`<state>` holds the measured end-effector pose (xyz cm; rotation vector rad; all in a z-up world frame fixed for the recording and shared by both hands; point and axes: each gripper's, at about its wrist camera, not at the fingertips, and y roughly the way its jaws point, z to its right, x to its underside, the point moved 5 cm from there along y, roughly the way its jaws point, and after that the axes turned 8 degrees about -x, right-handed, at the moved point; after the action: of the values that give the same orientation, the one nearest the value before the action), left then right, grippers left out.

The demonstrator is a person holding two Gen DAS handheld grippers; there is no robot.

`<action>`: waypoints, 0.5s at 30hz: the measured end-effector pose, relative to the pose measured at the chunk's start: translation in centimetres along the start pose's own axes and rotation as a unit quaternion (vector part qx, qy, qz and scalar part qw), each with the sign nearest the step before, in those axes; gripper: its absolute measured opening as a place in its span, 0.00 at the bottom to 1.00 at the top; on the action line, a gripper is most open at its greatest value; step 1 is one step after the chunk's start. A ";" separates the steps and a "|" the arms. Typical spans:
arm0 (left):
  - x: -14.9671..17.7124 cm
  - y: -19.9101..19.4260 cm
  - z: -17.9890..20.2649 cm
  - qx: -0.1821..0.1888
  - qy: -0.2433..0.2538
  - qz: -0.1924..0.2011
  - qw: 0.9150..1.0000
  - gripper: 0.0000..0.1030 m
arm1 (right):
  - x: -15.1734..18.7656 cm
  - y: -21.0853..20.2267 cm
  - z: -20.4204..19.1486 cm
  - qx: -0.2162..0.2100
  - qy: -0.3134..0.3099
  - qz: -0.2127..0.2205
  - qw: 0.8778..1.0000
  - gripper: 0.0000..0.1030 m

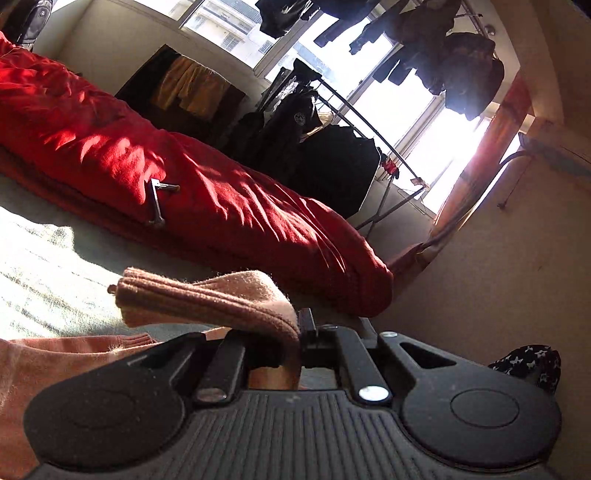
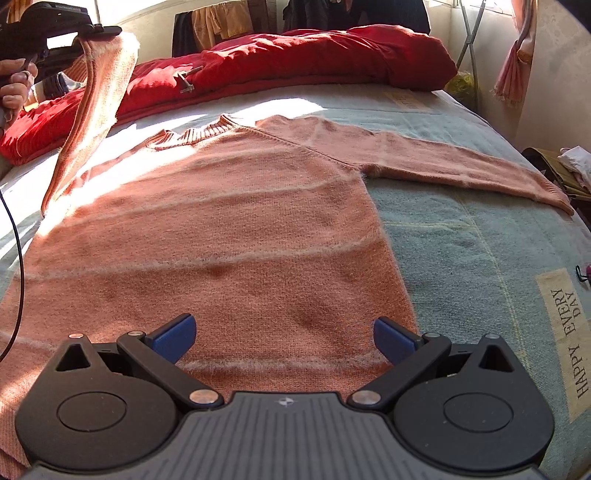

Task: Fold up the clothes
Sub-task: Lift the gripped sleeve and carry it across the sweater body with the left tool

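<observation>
A salmon-pink knitted sweater (image 2: 236,229) with thin pale stripes lies flat on the bed, neck away from me. Its right sleeve (image 2: 461,166) stretches out toward the bed's right edge. The left sleeve (image 2: 99,110) is lifted off the bed, and my left gripper (image 2: 98,31) is shut on its cuff at the upper left, held by a hand (image 2: 14,88). In the left wrist view the cuff (image 1: 207,299) hangs folded over from the left gripper (image 1: 301,332). My right gripper (image 2: 284,339) hovers open over the sweater's lower hem, blue pads wide apart, nothing between them.
A red duvet (image 2: 314,59) is bunched along the far side of the bed, with a metal bracket (image 2: 186,83) lying on it. The bedcover (image 2: 480,258) is pale blue with a printed label. Dark clothes (image 1: 332,155) hang on a rack by the bright window. A wall stands at the right.
</observation>
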<state>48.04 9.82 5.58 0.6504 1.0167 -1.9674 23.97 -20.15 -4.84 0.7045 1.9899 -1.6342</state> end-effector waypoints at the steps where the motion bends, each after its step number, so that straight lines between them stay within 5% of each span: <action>1: 0.6 0.7 0.0 -0.001 0.001 -0.008 1.000 0.06 | 0.0 0.0 0.0 0.001 -0.001 -0.001 1.000 1.00; 15: 7.4 7.7 -0.3 -0.030 0.045 -0.095 0.994 0.06 | 0.1 0.6 0.1 0.013 -0.001 -0.015 1.000 1.00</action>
<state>50.56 4.20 -3.19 0.6322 1.2274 -2.0771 24.27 -20.10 -5.34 0.6856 1.9900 -1.6798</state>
